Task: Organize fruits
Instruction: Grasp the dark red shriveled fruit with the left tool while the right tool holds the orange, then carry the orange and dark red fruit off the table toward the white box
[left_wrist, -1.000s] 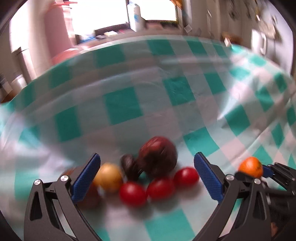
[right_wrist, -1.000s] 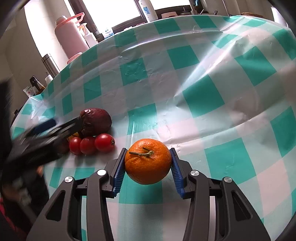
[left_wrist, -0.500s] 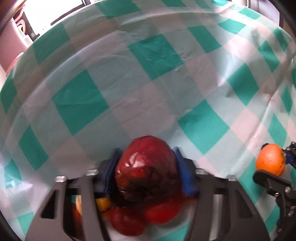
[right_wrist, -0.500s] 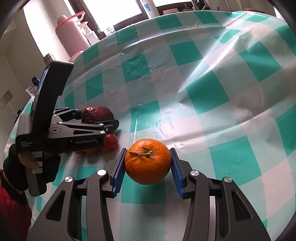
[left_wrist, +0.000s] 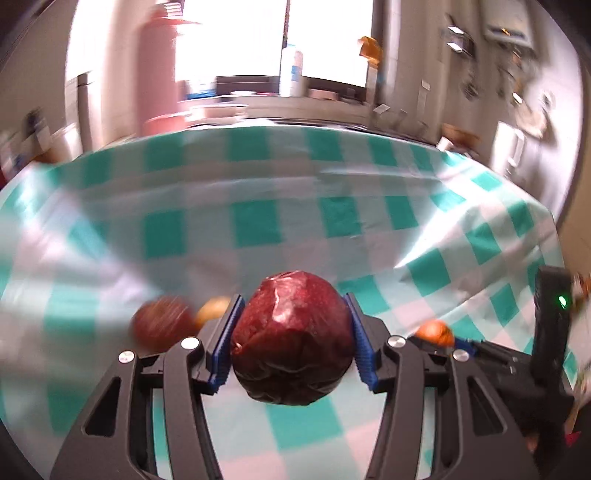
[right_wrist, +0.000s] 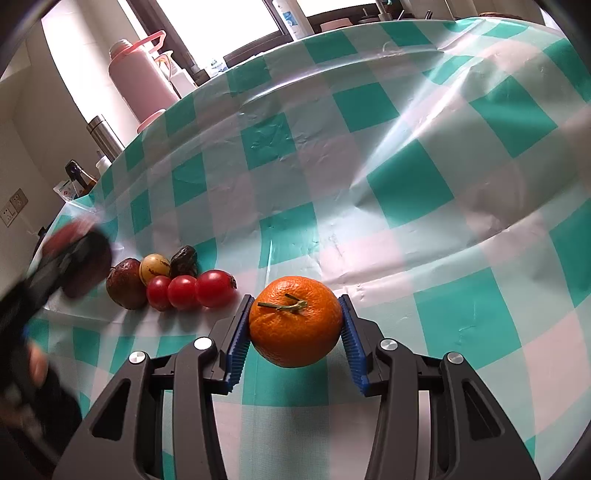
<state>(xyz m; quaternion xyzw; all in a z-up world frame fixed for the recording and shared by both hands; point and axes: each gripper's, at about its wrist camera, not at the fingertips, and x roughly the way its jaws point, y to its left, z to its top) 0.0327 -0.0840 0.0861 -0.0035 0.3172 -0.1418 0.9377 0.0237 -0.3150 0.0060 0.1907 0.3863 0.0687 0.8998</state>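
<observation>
My left gripper (left_wrist: 293, 343) is shut on a wrinkled dark red fruit (left_wrist: 291, 338) and holds it above the checked tablecloth. In the right wrist view that gripper (right_wrist: 66, 258) is a dark blur at the far left, beside the fruit pile. My right gripper (right_wrist: 295, 332) is shut on an orange (right_wrist: 295, 321) with a short stem, low over the cloth. The pile on the cloth holds a brownish red fruit (right_wrist: 125, 282), a small yellow fruit (right_wrist: 153, 267), a small dark shrivelled fruit (right_wrist: 183, 260) and three red tomatoes (right_wrist: 192, 290).
The green and white checked plastic tablecloth (right_wrist: 388, 177) is creased and bulges at the right. A pink thermos (right_wrist: 138, 83), a steel flask (right_wrist: 105, 136) and bottles stand beyond the table's far left edge. A person's gloved hand (right_wrist: 35, 373) holds the left gripper.
My left gripper closed on the dark red fruit in the pile, then lifted it away to the left of the other fruits. My right gripper kept still with the orange.
</observation>
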